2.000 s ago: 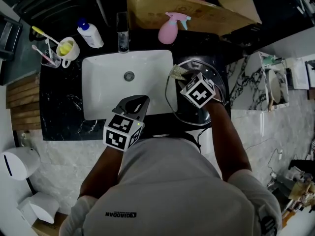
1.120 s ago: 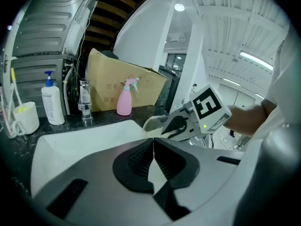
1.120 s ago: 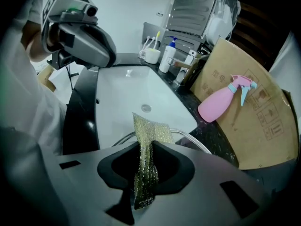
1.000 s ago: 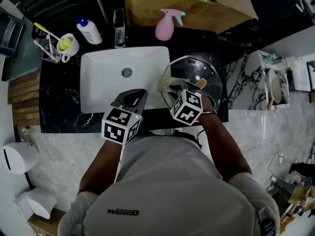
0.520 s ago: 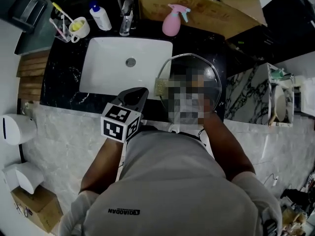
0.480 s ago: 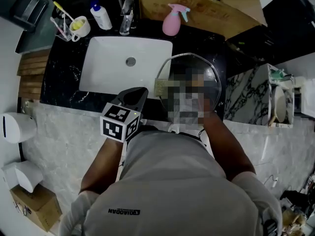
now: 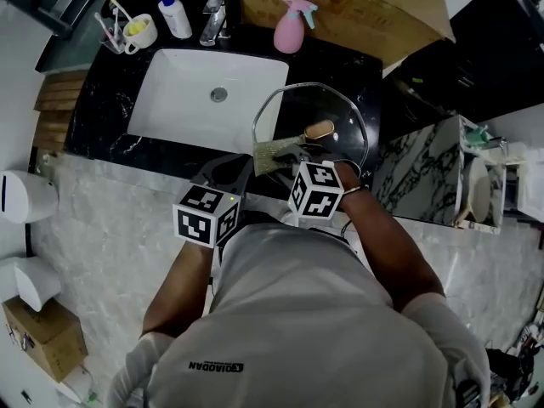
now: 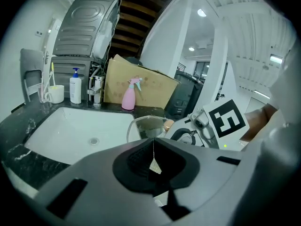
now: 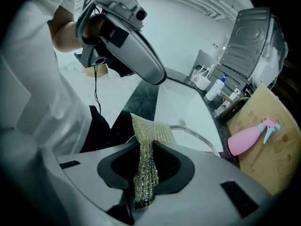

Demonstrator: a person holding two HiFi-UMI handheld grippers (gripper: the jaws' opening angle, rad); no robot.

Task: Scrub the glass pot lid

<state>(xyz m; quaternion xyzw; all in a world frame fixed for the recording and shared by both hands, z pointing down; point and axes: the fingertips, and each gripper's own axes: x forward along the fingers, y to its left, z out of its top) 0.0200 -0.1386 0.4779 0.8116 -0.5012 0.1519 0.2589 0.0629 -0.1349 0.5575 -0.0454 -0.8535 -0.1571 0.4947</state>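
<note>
I'm pinching the cloth point(image 7: 270, 153) in the right gripper point(image 7: 291, 155) at the near-left edge of the lid point(image 7: 340, 109), which is lying on the counter point(image 7: 102, 130) beside the sink point(image 7: 195, 100) and extending away rightward. The left gripper point(image 7: 228, 170) is hanging closed, empty.

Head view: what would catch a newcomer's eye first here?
The big glass pot lid lies on the black counter right of the white sink, the right gripper clamping a glittery scrub cloth at its near edge. The left gripper hangs shut and empty in front of the sink.
</note>
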